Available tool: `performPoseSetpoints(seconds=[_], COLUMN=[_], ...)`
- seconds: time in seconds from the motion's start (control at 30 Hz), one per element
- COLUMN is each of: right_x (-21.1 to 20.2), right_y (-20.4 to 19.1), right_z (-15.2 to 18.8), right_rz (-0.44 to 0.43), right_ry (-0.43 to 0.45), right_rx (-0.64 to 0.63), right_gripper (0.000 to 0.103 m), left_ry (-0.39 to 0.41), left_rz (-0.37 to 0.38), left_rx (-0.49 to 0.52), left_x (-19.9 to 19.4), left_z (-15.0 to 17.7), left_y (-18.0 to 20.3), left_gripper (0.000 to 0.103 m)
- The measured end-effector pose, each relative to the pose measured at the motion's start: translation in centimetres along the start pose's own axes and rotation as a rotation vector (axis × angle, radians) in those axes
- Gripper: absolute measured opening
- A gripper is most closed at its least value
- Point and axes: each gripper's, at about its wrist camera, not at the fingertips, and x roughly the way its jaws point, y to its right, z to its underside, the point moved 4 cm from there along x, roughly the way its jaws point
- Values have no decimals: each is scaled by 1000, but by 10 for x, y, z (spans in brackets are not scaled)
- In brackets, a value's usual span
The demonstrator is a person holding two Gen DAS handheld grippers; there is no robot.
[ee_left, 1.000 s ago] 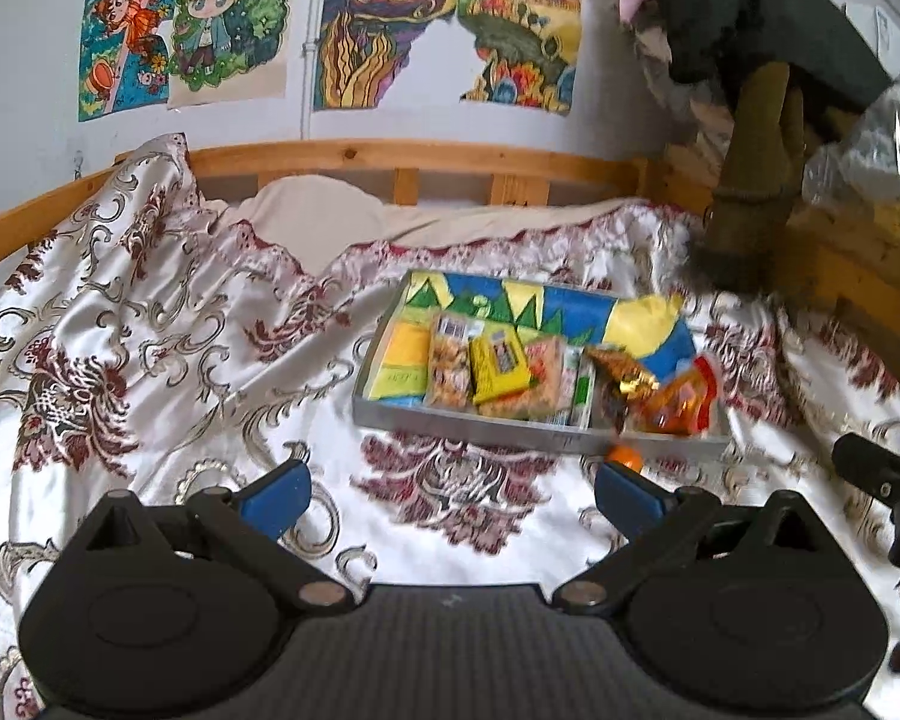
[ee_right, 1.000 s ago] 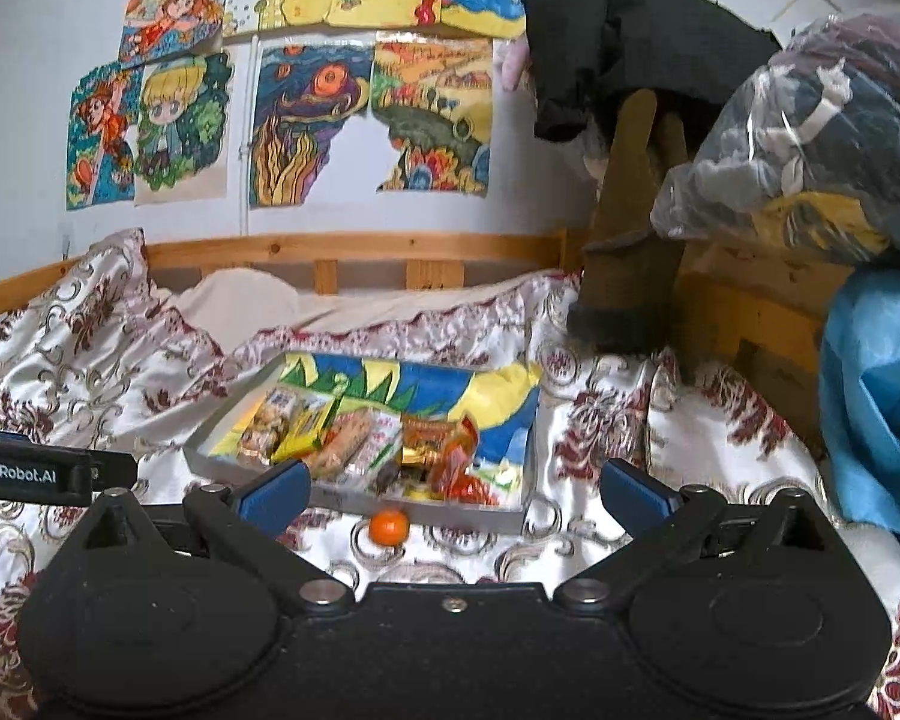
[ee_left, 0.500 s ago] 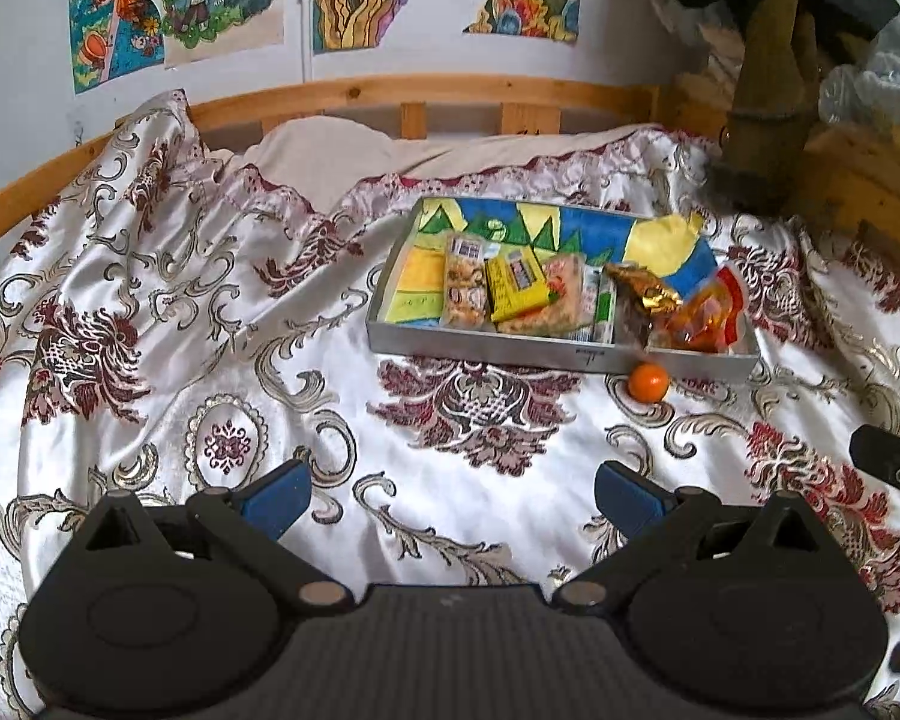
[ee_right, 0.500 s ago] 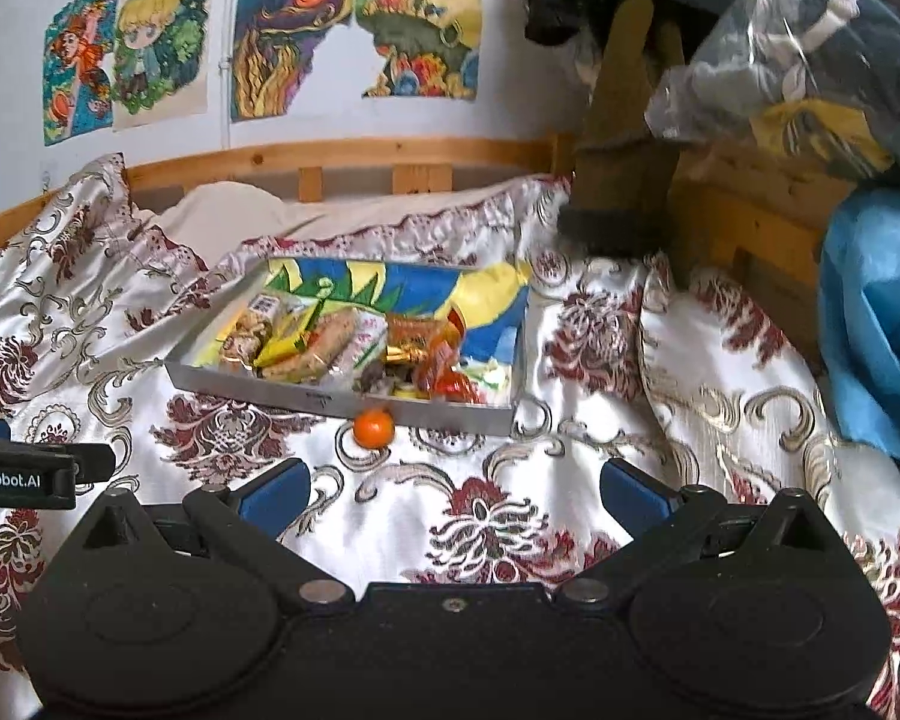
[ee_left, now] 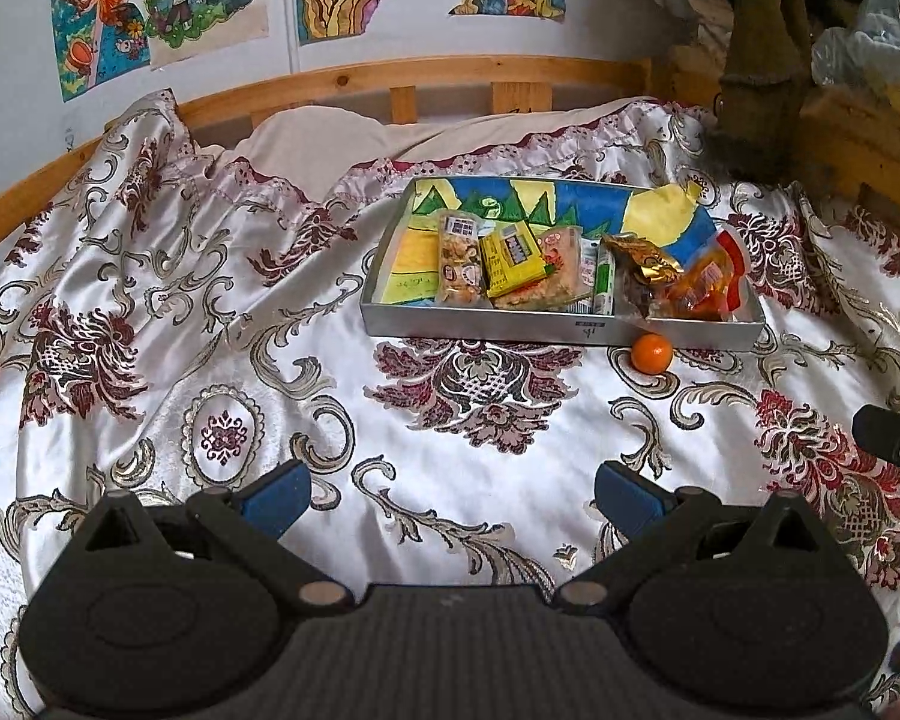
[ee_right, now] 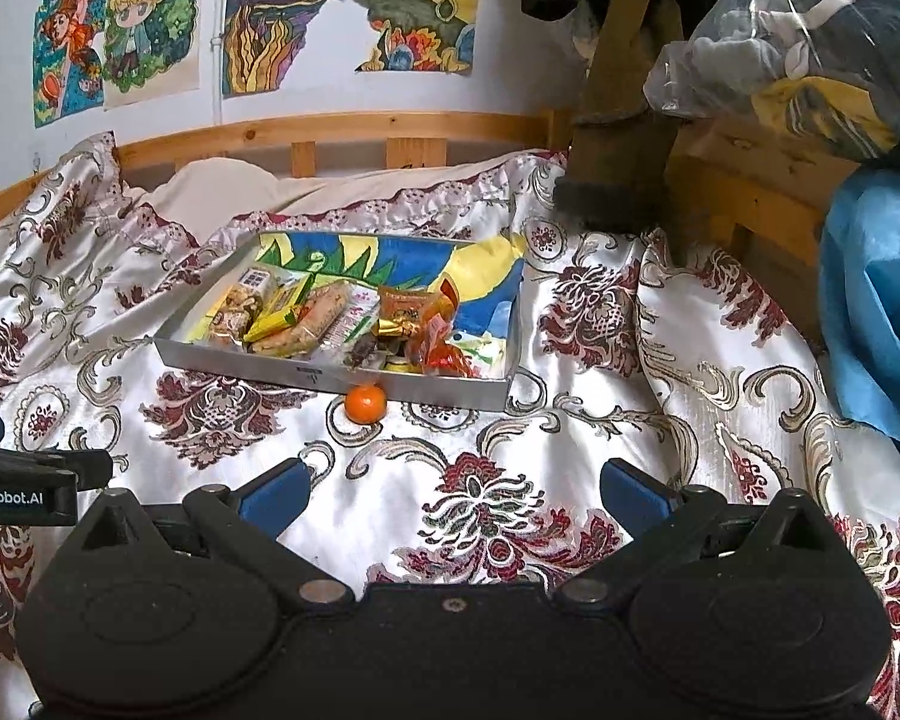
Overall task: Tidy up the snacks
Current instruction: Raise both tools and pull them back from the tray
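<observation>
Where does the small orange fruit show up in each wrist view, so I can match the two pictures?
Left wrist view: the orange fruit lies right of centre on the bedspread, against the near wall of the metal tray, towards its right end.
Right wrist view: the orange fruit lies left of centre, against the same near wall of the metal tray, near its middle.
Shared landmark: the small label on that wall, just left of the fruit.
</observation>
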Motion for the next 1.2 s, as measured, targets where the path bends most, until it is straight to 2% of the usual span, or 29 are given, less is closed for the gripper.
performPoseSetpoints(seconds=[0.33,0.67,0.83,1.2], right_x=[3,8,15,16], right_y=[5,12,14,11], right_z=[2,4,2,-15], right_rz=[5,-33,-58,-87], right_ry=[-24,-84,-111,15], right_rx=[24,94,85,-108], right_gripper=[102,102,102,102], left_ry=[-47,-73,-82,-67], left_rz=[3,12,19,59], left_rx=[3,24,21,25], left_x=[5,10,14,27], left_z=[8,12,11,9], left_y=[2,6,7,19], left_gripper=[102,102,102,102])
